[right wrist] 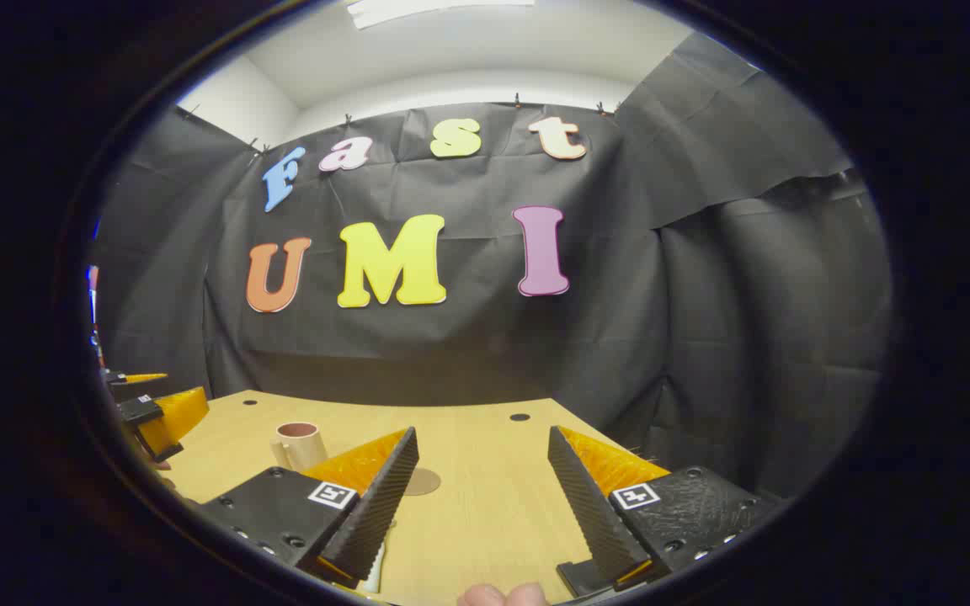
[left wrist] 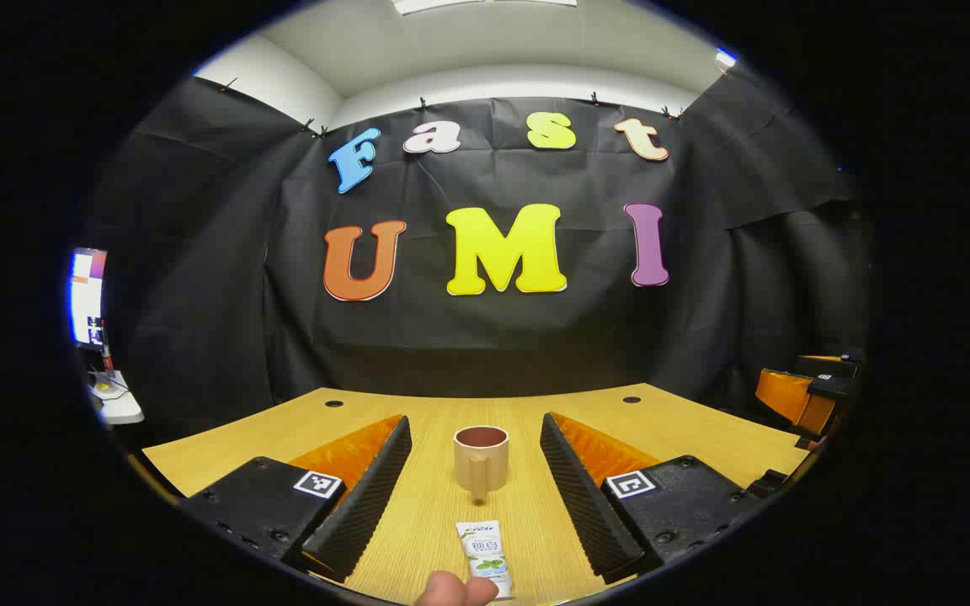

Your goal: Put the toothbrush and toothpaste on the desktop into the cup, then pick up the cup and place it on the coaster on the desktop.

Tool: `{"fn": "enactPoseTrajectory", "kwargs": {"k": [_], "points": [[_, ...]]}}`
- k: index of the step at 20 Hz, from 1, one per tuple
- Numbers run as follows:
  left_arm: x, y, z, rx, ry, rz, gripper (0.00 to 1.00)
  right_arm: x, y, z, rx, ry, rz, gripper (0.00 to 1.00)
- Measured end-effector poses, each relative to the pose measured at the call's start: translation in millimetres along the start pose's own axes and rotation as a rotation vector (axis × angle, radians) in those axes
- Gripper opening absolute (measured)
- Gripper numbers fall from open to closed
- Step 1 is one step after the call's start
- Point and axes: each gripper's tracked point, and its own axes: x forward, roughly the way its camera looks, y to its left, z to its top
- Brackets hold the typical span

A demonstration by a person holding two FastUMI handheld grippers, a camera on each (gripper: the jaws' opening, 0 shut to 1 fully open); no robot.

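Both grippers are hovering with jaws released over the tabletop [left wrist: 283, 433].

The toothpaste tube [left wrist: 485, 557] is lying at 6 o'clock of the mug [left wrist: 482, 459], between the left gripper [left wrist: 475, 492] fingers; the coaster [right wrist: 423, 481] is lying by the right gripper [right wrist: 480, 497]. A hasty closing may be squeezing the tube or knocking the mug over.

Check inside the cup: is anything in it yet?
Nothing sticks up above the cup; the toothpaste lies on the desk before it. The cup's dark upper inside shows, but its bottom is hidden by the rim.
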Motion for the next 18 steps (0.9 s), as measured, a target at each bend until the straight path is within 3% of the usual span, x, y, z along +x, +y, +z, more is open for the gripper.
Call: {"fn": "enactPoseTrajectory", "kwargs": {"k": [15,18], "points": [[-3.9,-1.1,-1.9,0.000,0.018,-0.002,0.98,-4.1,0.6,1.6,-0.026,-0.011,-0.001,0.94],[-3.5,3.7,-16.4,-0.005,0.073,0.001,0.98,-4.6,6.0,-3.7,-0.019,0.003,0.015,0.94]]}}
